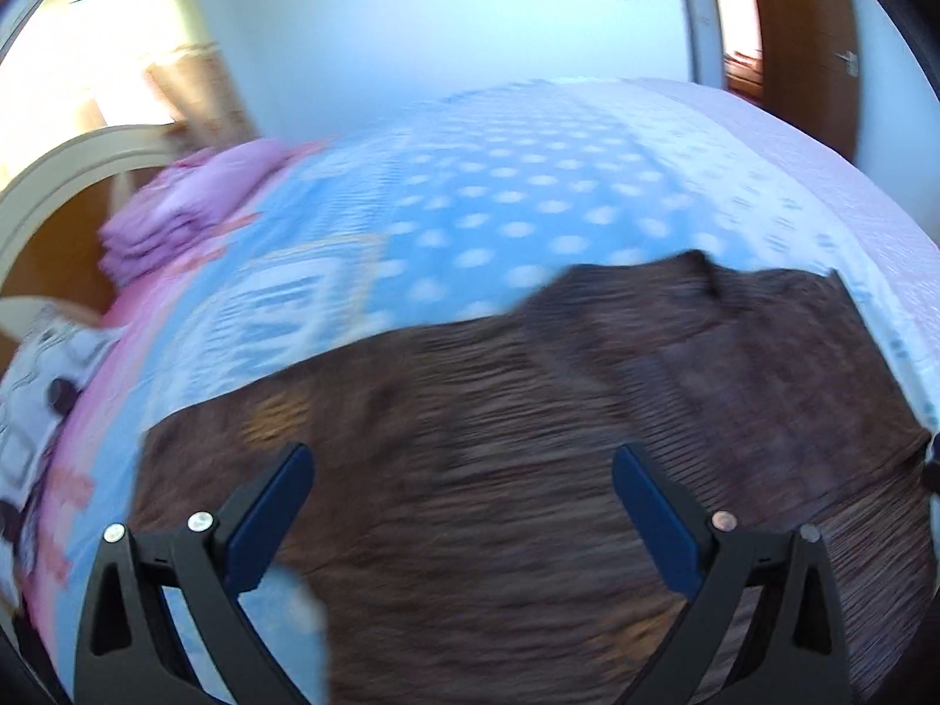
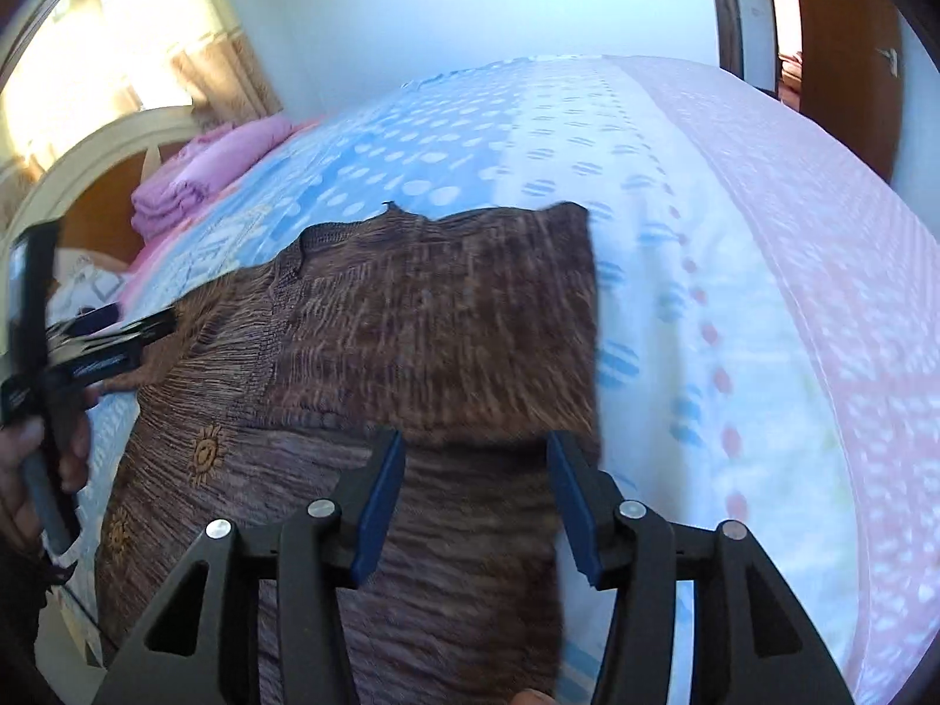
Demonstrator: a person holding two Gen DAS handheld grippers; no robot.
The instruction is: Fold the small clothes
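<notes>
Bed: the bedspread (image 2: 705, 247), blue with white dots shading to white and pink, carries everything; it fills both wrist views.
Garment: a brown knitted garment (image 2: 411, 341) with small sun motifs lies spread on the bedspread, near the edge closest to the cameras. In the right wrist view one part already lies doubled over the body, with a straight edge along its right side; the neckline sits at the far end. In the left wrist view the garment (image 1: 499, 440) is motion-blurred.
Pink pile: folded pink cloth (image 2: 194, 182) rests far off by the headboard, well apart from the garment.
Left gripper: the left gripper (image 1: 464, 499) hangs above the brown knit, its fingers (image 1: 276, 511) spread wide and holding nothing. It also shows at the left edge of the right wrist view.
Right gripper: the right gripper (image 2: 476, 499) hovers over the garment's near right part, fingers (image 2: 382, 499) parted to a moderate gap, nothing between them.
Step in hand: judged from the doubled-over part, one fold is laid and both grippers are free between grasps.
Next move: probably lowering the fingers onto a free edge or corner, pinching only the layers meant to travel, then carrying them across so the edges line up; the loose knit may sag or drag the layer beneath.
</notes>
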